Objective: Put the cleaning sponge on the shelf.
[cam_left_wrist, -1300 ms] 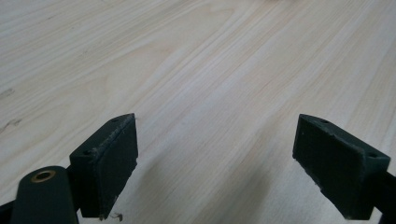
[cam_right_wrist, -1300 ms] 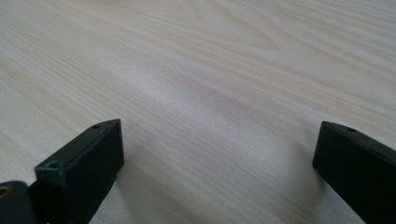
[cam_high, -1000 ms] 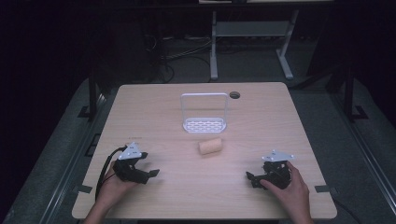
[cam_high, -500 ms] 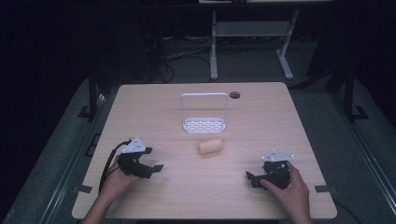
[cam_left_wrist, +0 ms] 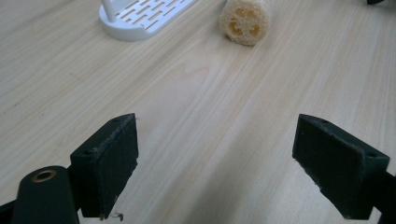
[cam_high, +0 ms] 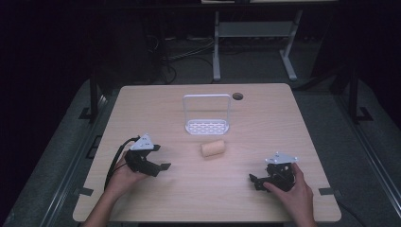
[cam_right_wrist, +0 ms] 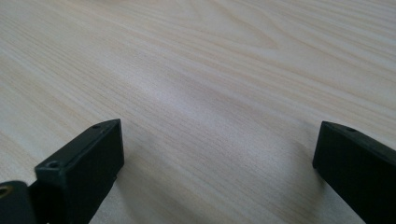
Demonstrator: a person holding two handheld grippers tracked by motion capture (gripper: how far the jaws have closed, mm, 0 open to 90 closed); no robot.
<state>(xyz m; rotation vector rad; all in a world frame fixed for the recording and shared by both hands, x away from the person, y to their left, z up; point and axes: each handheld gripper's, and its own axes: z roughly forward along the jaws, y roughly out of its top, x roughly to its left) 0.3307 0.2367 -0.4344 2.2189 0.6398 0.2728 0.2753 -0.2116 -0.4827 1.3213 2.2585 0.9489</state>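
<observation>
Now, jaws wide apart on the left gripper (cam_high: 163,166), nothing between them but bare desk (cam_high: 265,118), and straight ahead of them lies the loofah piece (cam_left_wrist: 246,20), a short pale roll on its side near the middle of the desk, just in front of the white rack (cam_high: 206,126). Over on the other side the right gripper (cam_high: 254,178) sits low by the near edge, jaws spread too, empty, well apart from the roll.

The step in hand looks like the left-hand reach for that loofah. To do it well: keep the jaws open this wide, slide in low along the desk, and bracket the roll across its round sides rather than its ends, since it can roll away if nudged off-centre. Close gently; it looks soft and will squash.

From the left gripper view you get the loofah's porous, holed end face and the slots in the rack's base, detail that the high view blurs to a plain tan cylinder. The high view gives the upright loop of the rack (cam_high: 207,97) and both hands' spacing from the roll. The right gripper view offers wood grain between its open jaws.
</observation>
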